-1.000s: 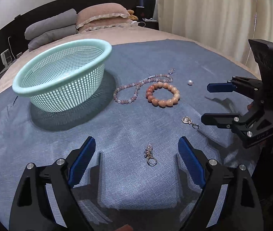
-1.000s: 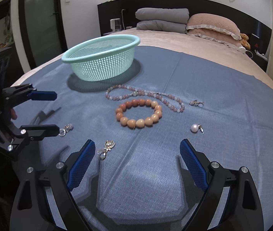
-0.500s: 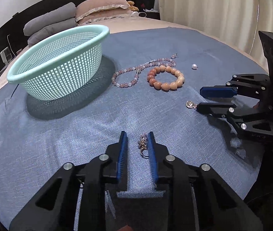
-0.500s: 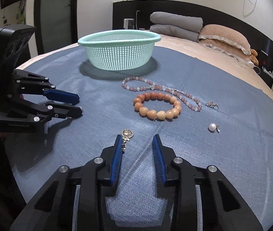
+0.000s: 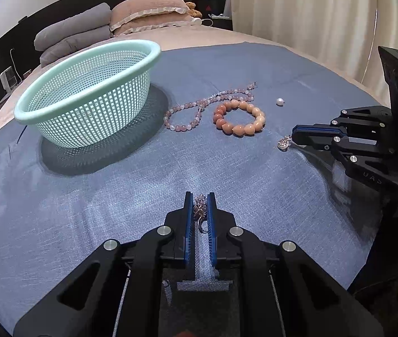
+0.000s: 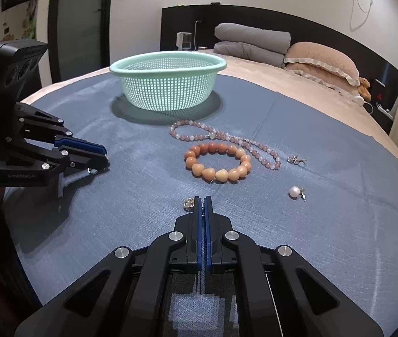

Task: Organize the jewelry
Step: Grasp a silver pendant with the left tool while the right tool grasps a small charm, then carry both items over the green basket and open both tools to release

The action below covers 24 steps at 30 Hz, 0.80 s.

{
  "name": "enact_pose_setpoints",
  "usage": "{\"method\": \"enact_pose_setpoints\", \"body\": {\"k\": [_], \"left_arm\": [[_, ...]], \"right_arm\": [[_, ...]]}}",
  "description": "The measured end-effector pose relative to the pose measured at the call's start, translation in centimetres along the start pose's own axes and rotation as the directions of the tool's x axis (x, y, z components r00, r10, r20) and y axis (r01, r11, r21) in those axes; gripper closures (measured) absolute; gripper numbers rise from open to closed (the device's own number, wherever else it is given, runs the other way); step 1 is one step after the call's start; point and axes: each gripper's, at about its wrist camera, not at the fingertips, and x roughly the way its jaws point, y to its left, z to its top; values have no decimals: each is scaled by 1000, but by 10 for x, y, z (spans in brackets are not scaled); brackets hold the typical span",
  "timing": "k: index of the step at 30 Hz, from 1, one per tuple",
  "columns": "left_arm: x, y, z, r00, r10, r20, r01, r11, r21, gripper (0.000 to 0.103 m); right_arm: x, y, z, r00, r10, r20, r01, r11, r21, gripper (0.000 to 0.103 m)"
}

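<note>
Two blue-padded fingers of the left gripper pinch a silver clasp charm just above the blue cloth, with the mint basket well apart at far left. From the right wrist, the right gripper is pressed together on a round silver pendant poking out at its left, near the orange bead bracelet.

Both grippers, left gripper and right gripper, are matte black linkages with round silver screws and ribbed blue pads on their fingers; pale lettering marks their sides.
</note>
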Motion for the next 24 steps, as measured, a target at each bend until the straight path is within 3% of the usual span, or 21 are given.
{"method": "enact_pose_setpoints", "body": {"k": [11, 17, 24], "left_arm": [[-33, 25, 32, 995, 69, 70, -69, 998, -2, 93], [-53, 57, 64, 983, 129, 131, -129, 992, -6, 93], [-54, 102, 99, 971, 178, 159, -179, 984, -9, 93]], "right_arm": [[-10, -20, 50, 998, -17, 67, 18, 1000, -18, 101], [0, -27, 104, 991, 49, 127, -48, 999, -16, 101], [33, -15, 158, 984, 112, 137, -100, 991, -91, 101]]}}
